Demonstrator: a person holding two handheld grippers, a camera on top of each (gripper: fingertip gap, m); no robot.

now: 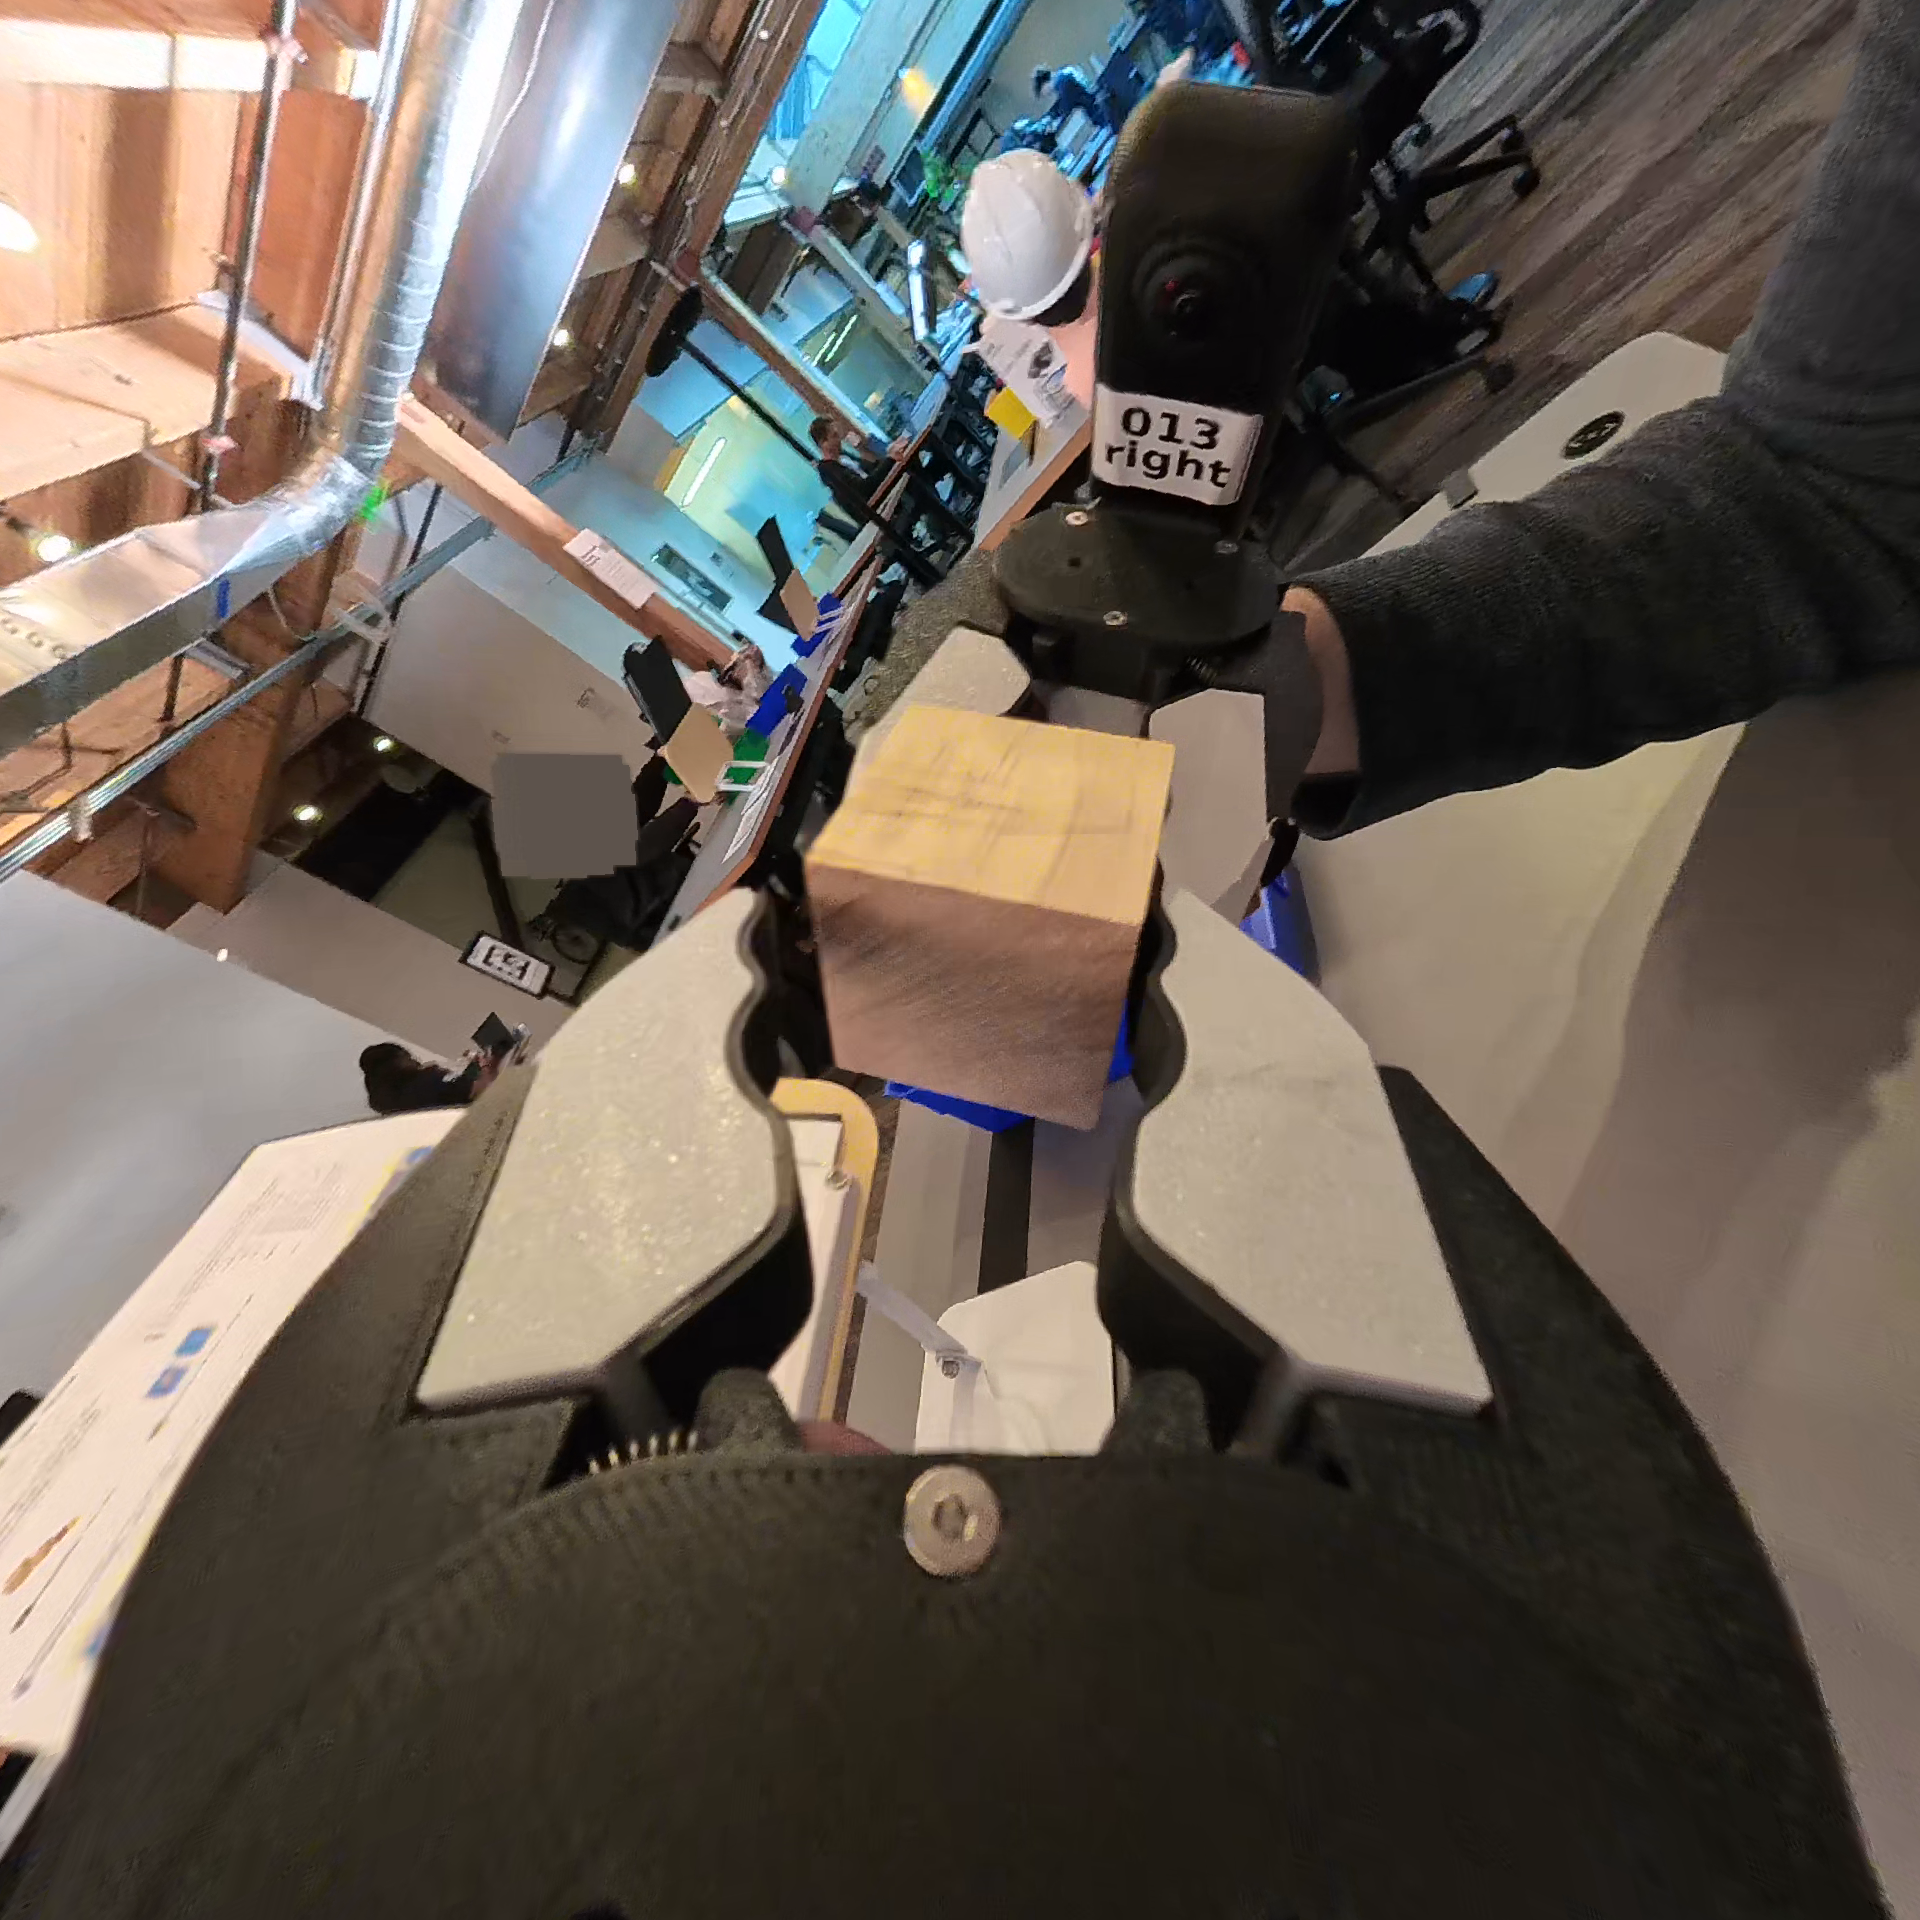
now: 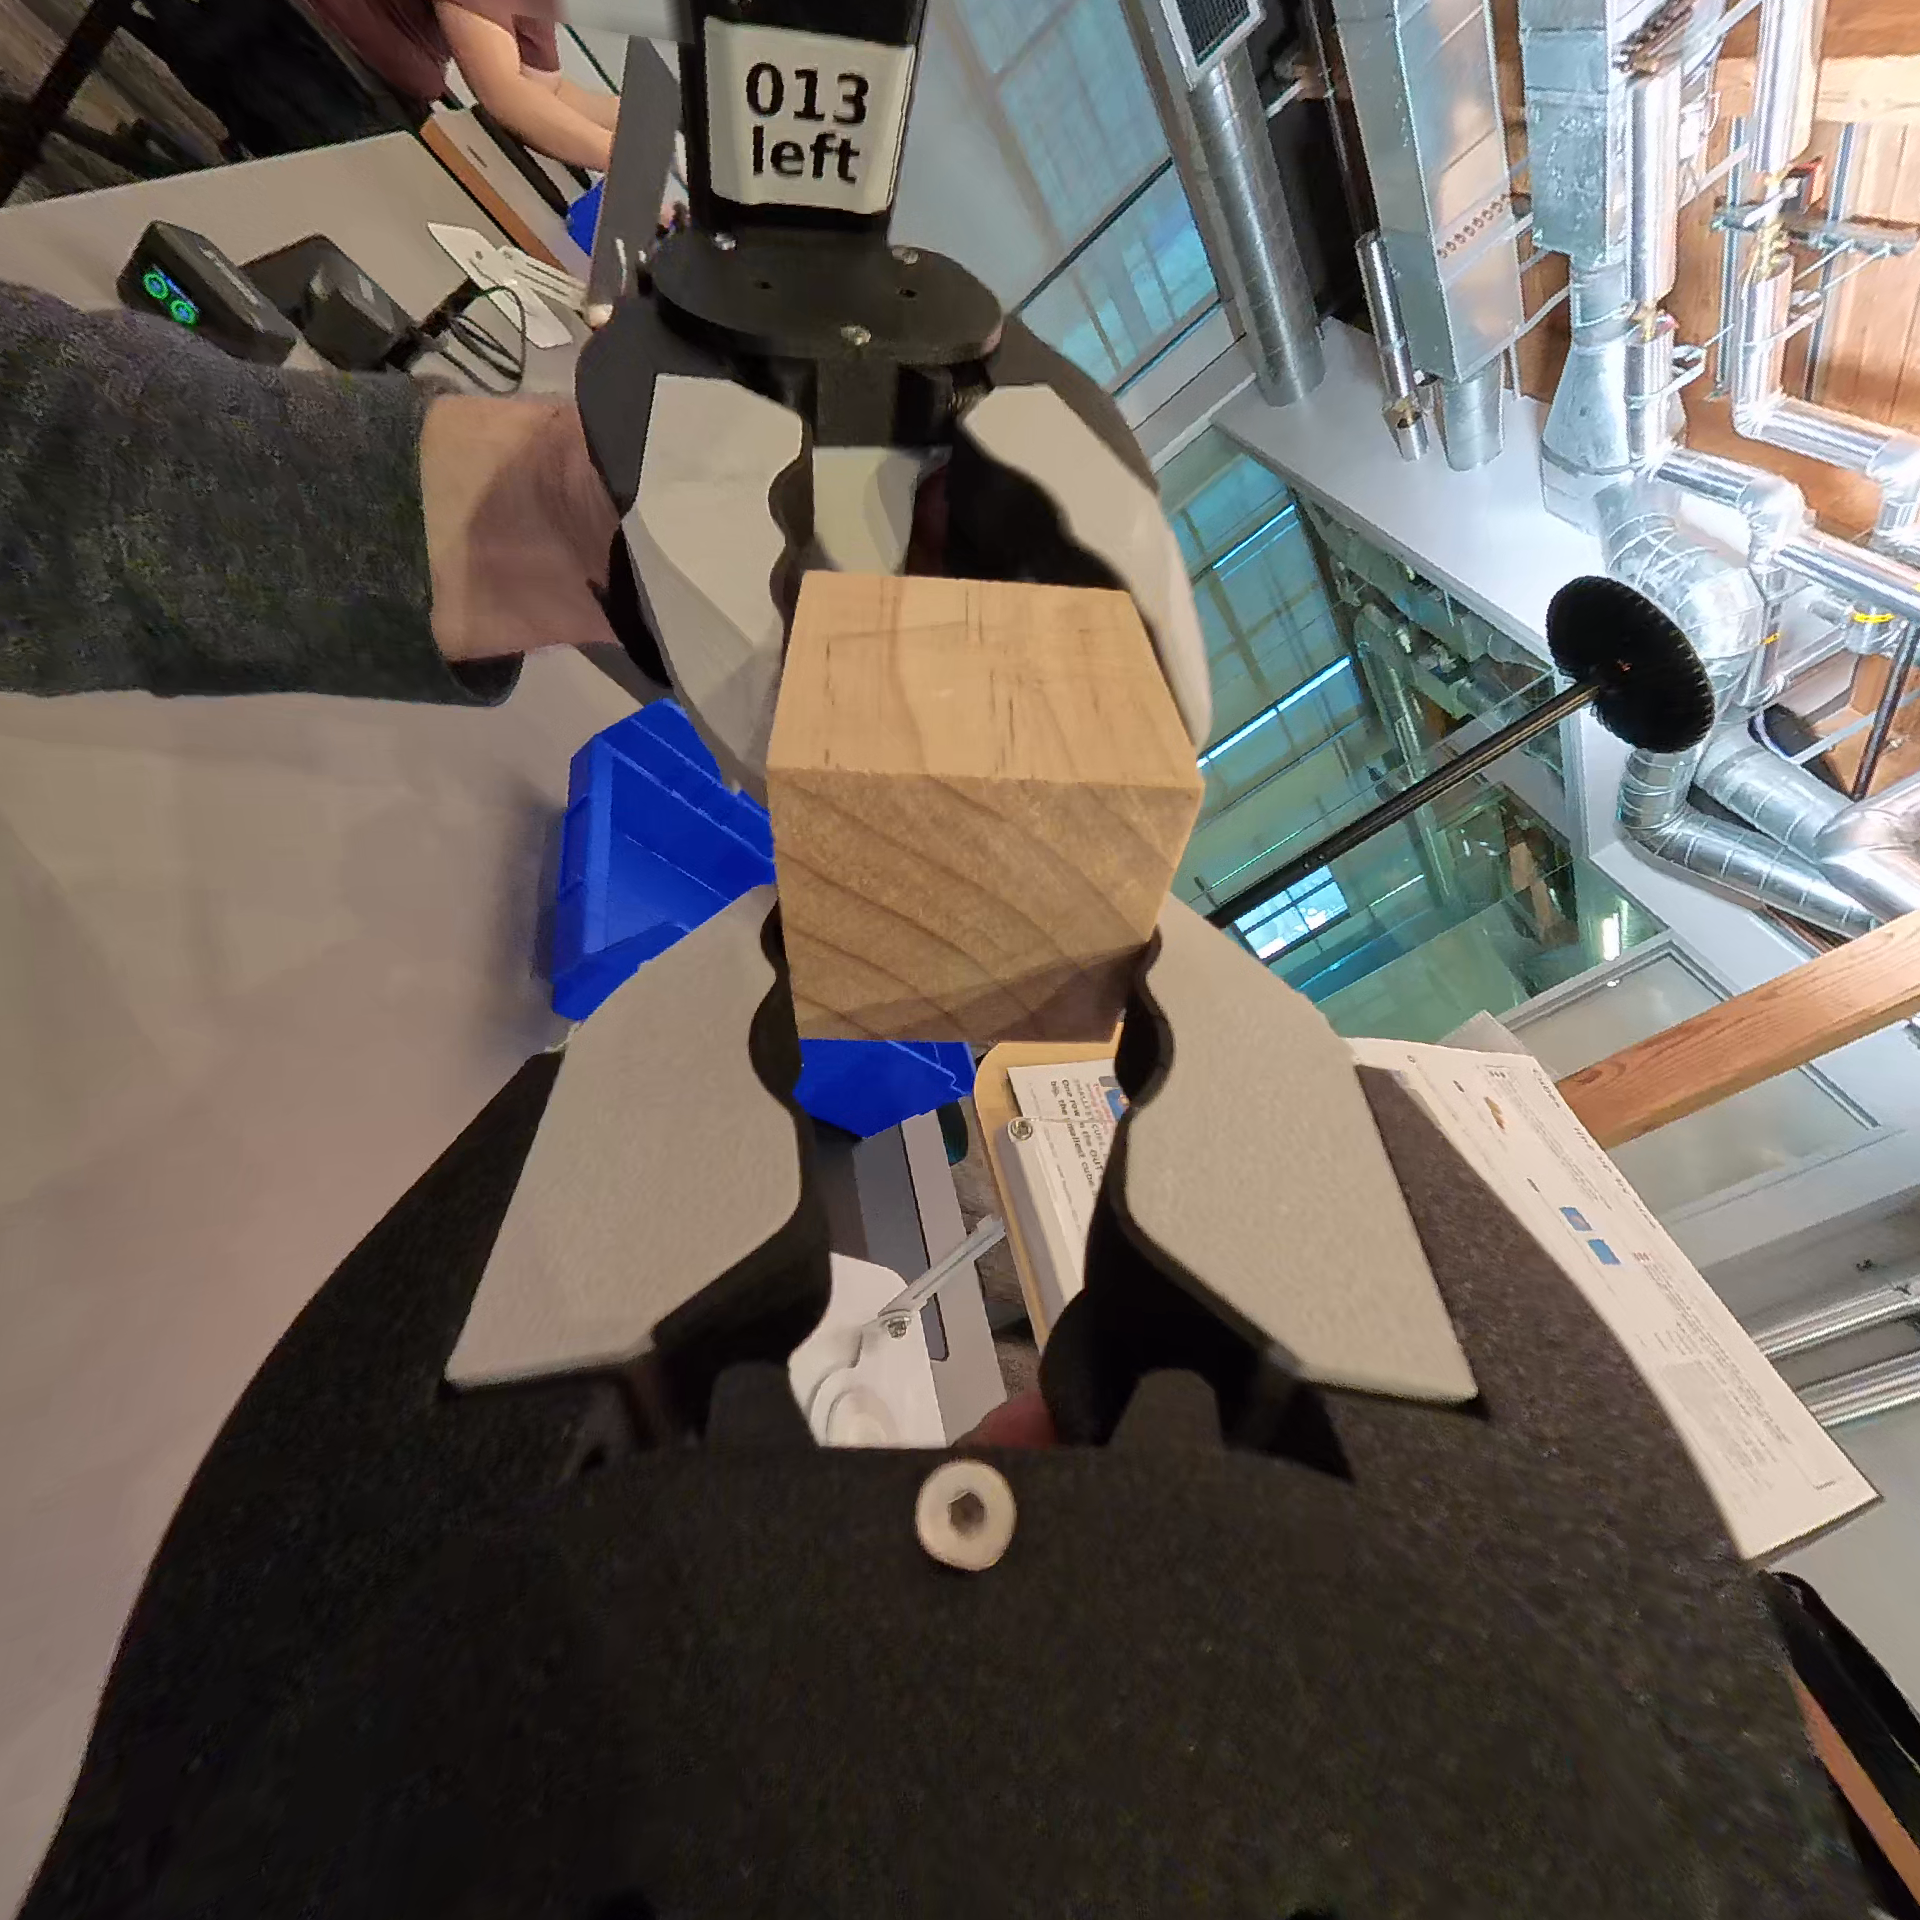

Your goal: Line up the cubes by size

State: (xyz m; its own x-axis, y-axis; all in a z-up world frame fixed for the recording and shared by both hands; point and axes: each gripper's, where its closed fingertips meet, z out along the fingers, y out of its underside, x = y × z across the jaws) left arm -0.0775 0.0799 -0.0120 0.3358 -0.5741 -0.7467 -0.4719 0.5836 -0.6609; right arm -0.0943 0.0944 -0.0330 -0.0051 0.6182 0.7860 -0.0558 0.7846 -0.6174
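wooden cube (image 2: 977,800) held in mid-air between the two claws, which face each other; no other cubes in view. blue bin (image 2: 644,862) on the grey desk (image 2: 260,935) behind it, at about 9 o'clock of the cube in the right wrist view.

left claw (image 1: 951,987): both pads against opposite faces of the cube (image 1: 987,904), gripping it.
right claw (image 2: 961,982): fingertips closed onto the near end of the same cube, pads against its sides.

step in hand, as judged: a handover, direction unclear.
- only one claw should let go, and only once the other grip is firm.
- receiving claw wants more pad depth on the faces, not just the tips.
- keep the cube level; release straight apart, no twist.
- risk: both claws pulling skews the cube; a shallow grip could drop it toward the bin.
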